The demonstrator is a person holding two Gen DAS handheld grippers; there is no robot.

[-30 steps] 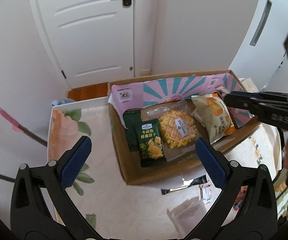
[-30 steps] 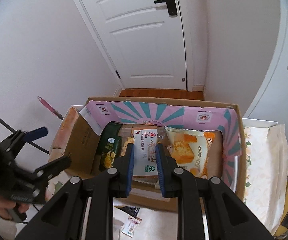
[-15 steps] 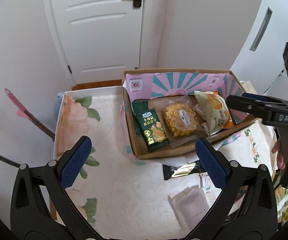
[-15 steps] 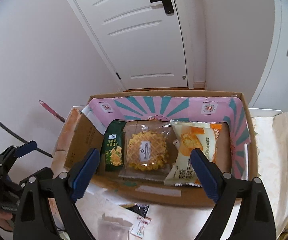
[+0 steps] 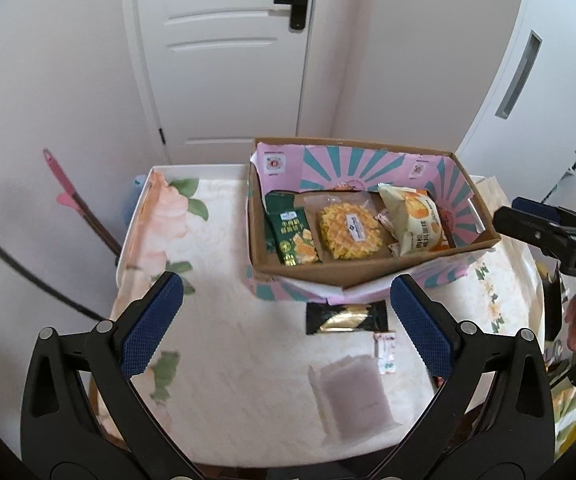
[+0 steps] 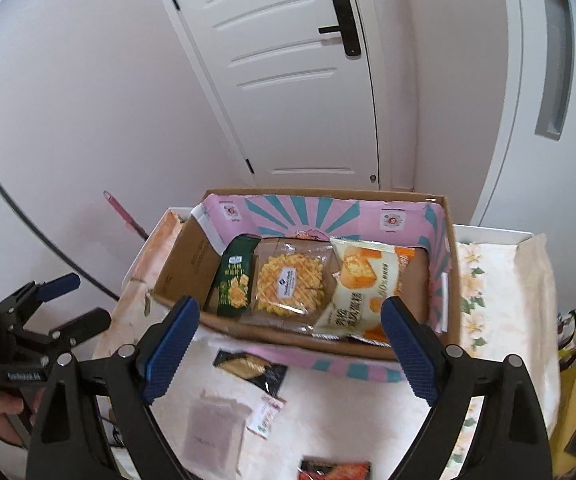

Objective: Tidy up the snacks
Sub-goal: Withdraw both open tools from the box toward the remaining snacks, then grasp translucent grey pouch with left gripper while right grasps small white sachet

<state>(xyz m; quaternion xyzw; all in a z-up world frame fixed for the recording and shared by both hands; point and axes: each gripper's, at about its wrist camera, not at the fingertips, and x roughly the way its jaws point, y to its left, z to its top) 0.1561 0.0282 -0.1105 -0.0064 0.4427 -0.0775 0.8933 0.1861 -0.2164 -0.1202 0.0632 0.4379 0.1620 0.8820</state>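
In the left wrist view, my left tongs (image 5: 285,322) stand wide apart with nothing between them, hanging over the flowered table (image 5: 215,240). The cardboard box (image 5: 368,276) sits on the far right part of it, and three snacks already lie side by side in the bottom: a green packet (image 5: 292,236) on the left, a waffle (image 5: 350,232) in the middle and a cream-and-orange bun packet (image 5: 414,224) on the right. On the near side of the box, out on the cloth, a black-and-gold packet (image 5: 346,317), a small white sachet (image 5: 385,350) and a pale pouch (image 5: 354,390) wait to be put away. My right tongs (image 5: 528,224) reach in from the right edge, and here I cannot tell how their tips stand. In the right wrist view, those right tongs (image 6: 290,344) are spread wide and empty, hovering at the near wall of the box. The same three packets fill the box floor, with the three loose items lying on the near side of it, plus a dark red-and-orange packet (image 6: 336,470) at the very bottom edge. I judge the job roughly half done: three in, at least four left.
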